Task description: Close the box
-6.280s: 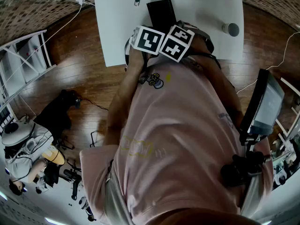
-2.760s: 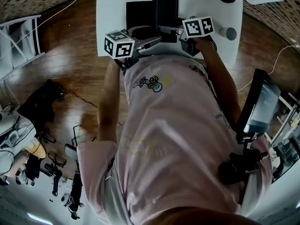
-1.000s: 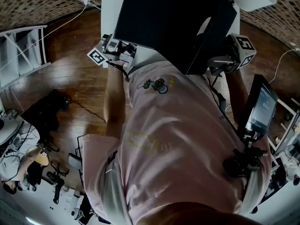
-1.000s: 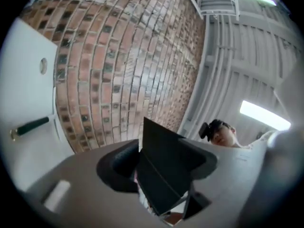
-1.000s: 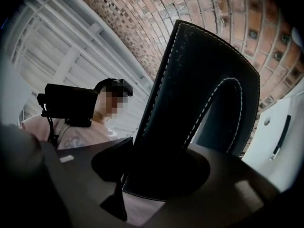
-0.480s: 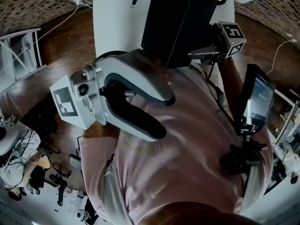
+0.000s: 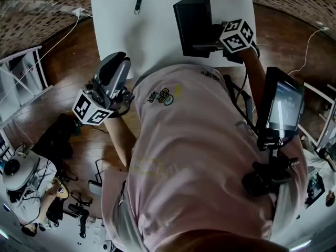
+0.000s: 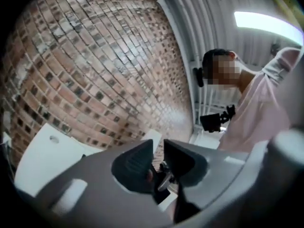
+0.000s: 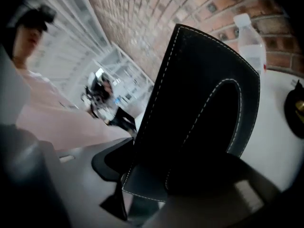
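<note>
The white counter (image 7: 121, 41) bears a black box (image 7: 193, 26) at its near edge, toward the right corner, clamped in the right gripper's (image 7: 206, 46) fingers. Off the near left corner, the left gripper's (image 8: 159, 161) narrow fingers are closing on nothing.

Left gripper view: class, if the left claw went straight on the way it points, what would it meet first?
Probably the brick wall; nothing nearer shows, though depth is unclear. The left claw, closing, holds nothing.
</note>
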`<state>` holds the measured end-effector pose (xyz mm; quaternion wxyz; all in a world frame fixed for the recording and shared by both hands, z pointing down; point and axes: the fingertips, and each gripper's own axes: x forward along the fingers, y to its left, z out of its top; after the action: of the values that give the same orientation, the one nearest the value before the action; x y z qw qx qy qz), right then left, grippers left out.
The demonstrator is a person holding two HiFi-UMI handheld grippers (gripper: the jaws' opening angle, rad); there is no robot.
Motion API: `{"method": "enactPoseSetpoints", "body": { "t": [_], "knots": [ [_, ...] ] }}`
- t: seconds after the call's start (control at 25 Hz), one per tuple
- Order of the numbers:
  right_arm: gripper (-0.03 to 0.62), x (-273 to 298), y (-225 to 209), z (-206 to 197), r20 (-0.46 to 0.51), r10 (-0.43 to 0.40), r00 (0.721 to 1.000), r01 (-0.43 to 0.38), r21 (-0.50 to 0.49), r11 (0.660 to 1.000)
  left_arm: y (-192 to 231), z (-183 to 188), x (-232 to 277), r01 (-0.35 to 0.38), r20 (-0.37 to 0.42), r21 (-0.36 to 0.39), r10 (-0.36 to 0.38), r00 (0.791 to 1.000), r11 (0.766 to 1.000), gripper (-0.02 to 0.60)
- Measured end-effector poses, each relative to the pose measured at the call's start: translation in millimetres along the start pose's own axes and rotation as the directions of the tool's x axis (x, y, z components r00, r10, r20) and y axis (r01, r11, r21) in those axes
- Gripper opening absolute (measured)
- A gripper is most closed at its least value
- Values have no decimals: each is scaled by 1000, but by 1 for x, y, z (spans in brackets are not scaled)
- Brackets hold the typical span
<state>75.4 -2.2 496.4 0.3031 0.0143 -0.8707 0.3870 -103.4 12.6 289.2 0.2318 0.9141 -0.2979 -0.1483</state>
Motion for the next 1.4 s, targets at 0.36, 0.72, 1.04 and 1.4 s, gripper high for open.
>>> {"method": "enactPoseSetpoints", "body": {
  "t": [0.36,0.72,1.04,1.4],
  "knots": [
    [284,56,-23,-8,-375,-327,868,236,-269,934,10,5,6,-49,17,11,49,999,999,72],
    [383,-9,13,102,-132,-646,752,337,-765,549,13,-9,15,-99,-61,90,104,993,991,72],
    [1,11,-38,-30,-360,-699,617,363,-658,659,26,-55,21,-150,-186,60,159,970,987,72],
    [2,-49,-31,45,195,-568,799,592,-94,800,17,-59,37,-138,-196,48,145,970,989,72]
  ]
}}
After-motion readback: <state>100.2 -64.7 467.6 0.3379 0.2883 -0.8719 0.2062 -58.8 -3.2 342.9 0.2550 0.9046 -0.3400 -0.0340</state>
